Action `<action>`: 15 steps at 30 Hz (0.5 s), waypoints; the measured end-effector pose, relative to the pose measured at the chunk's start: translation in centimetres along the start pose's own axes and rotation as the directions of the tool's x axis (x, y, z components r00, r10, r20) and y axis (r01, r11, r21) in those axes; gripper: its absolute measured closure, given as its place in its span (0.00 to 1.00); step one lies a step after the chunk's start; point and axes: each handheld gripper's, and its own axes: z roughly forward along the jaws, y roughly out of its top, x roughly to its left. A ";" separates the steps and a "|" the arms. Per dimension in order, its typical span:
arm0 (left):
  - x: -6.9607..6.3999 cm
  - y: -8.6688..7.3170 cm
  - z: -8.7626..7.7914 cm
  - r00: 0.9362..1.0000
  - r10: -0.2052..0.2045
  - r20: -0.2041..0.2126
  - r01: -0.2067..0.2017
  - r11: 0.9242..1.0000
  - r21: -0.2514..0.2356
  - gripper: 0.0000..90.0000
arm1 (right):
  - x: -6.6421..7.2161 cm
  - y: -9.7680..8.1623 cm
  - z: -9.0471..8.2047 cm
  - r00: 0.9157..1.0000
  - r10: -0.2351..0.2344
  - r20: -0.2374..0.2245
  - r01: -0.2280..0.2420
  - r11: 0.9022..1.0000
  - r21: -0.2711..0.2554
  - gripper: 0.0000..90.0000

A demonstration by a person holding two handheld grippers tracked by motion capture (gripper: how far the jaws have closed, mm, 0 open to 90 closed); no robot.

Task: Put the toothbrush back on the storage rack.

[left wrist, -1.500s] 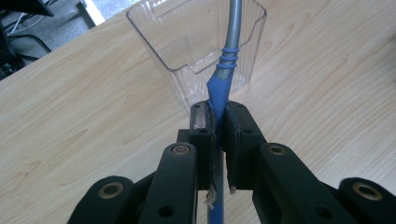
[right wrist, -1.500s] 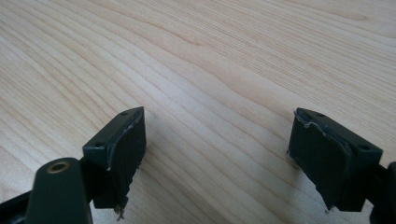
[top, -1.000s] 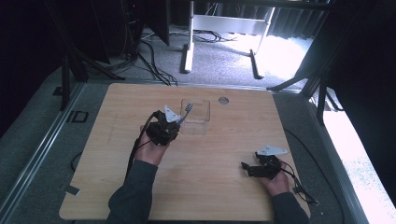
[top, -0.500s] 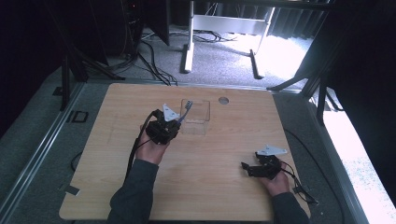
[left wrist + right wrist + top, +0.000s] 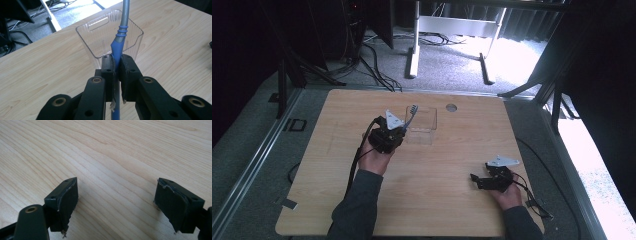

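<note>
On the table [image 5: 422, 200], the clear plastic box [image 5: 110, 37] stands empty. The left gripper [image 5: 117, 72] has its fingers clamped on the toothbrush [image 5: 119, 42], poised at the box's near rim; dropping it in remains. The right gripper [image 5: 116, 205] rests apart, fingers spread, holding nothing.

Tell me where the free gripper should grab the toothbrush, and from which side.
Probably the bare grey neck above the blue grip. The left gripper already clamps the toothbrush lower down, so the open right gripper should come in level, jaws across that slim, nearly upright shaft.

Clear ribbed plastic cup [image 5: 105, 37] — matt pale wood-grain table [image 5: 452, 200]; blue rubbery toothbrush [image 5: 119, 42].
</note>
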 end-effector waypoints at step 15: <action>-0.1 0.1 0.3 1.000 -0.021 0.002 0.021 0.999 -0.026 0.92 | 0.0 0.0 0.0 1.000 0.000 0.000 0.000 1.000 0.000 0.21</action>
